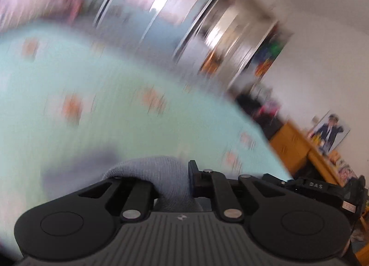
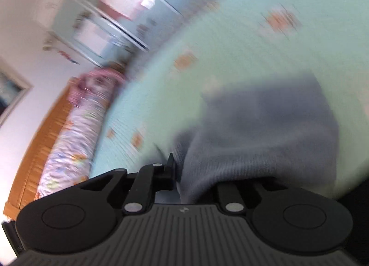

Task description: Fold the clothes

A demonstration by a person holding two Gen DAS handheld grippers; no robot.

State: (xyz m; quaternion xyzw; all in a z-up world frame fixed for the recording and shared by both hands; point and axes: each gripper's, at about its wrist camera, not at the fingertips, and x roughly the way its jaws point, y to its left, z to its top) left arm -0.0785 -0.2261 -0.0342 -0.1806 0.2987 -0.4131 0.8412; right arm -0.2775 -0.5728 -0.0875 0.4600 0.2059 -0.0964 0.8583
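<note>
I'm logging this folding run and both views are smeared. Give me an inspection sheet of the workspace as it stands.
Surface: bed with mint-green patterned sheet, blurred by motion.
Job's things: grey-blue knit garment, one edge bunched between the fingers of each tool, the rest draped toward the sheet.
Clutter: floral bolster pillow along the wooden bed frame.
Grippers: left tool shut on the garment; right tool shut on it, its right finger hidden under cloth.
Cables: nothing seen.
Surroundings: white walls, wardrobe, wooden cabinet, poster; details too blurred.
</note>
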